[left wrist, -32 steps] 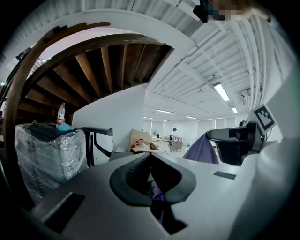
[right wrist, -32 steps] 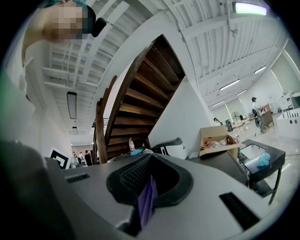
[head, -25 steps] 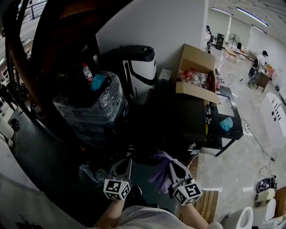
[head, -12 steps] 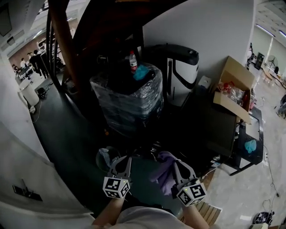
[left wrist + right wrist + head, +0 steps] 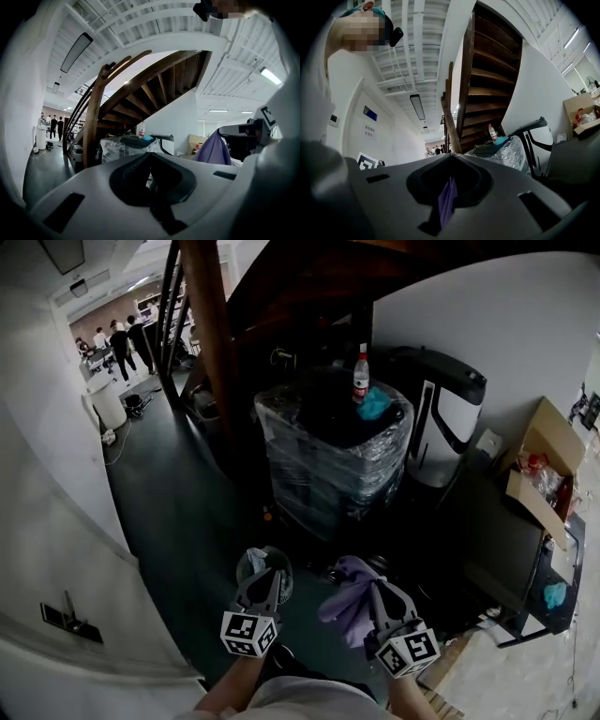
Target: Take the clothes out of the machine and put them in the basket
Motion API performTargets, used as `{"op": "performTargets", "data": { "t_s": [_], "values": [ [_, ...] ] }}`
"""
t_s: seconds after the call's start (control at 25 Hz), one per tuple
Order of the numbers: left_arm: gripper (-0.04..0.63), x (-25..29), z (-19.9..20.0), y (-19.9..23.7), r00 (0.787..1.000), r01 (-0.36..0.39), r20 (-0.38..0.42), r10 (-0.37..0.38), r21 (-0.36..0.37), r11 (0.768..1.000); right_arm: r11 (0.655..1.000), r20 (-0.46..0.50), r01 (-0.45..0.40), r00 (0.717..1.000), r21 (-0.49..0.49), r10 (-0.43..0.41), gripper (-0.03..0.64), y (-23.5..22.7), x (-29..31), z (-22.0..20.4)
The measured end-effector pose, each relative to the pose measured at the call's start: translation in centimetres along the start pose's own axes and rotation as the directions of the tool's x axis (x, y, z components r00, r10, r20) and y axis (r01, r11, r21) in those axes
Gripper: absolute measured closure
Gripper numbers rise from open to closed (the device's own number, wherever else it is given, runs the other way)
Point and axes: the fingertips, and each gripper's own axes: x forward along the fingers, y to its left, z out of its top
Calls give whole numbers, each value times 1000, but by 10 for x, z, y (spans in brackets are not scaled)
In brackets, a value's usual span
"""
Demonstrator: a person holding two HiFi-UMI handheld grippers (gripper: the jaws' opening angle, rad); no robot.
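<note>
- At 10 o'clock in the head view, people [image 5: 120, 337] stand in a lit room, well apart from you.
- A wooden stair post [image 5: 208, 352] rises at 11 o'clock, with dark steps curving over it.
- Your left gripper [image 5: 267, 582] sits at 6 o'clock and points level. Its jaws are closed on a pale grey cloth [image 5: 263, 562] that bunches at the tips. The left gripper view shows the jaws meeting with pale fabric in the gap.
- A plastic-wrapped bundle [image 5: 337, 451] stands at 12 o'clock, ahead of both grippers. A bottle [image 5: 361, 376] stands upright on top of it, with a teal object [image 5: 375, 404] just beside the bottle at its 4 o'clock.
- Your right gripper [image 5: 377, 592] sits at 5 o'clock, jaws clamped on a purple cloth [image 5: 343, 598]. The cloth hangs between the two grippers. The right gripper view shows a purple strip pinched between the jaws.
- A black-and-white appliance [image 5: 450, 413] stands at 2 o'clock, just beside the bundle and against the white wall.
- An open cardboard box [image 5: 542, 470] sits at 3 o'clock on a dark surface.
</note>
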Motion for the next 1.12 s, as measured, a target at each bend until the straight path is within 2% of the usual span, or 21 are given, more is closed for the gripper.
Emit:
{"op": "performTargets", "data": {
  "t_s": [0.56, 0.8, 1.12],
  "values": [
    [575, -16, 13, 196, 989, -143, 37, 145, -47, 989, 992, -8, -121, 993, -21, 121, 606, 86, 181, -25],
    [575, -35, 12, 239, 980, -191, 39, 193, -40, 981, 974, -20, -222, 975, -50, 222, 606, 125, 234, -26],
    [575, -58, 1, 282, 945, -321, 29, 325, -93, 943, 940, -59, -339, 940, -30, 337, 606, 154, 290, -44]
  ]
}}
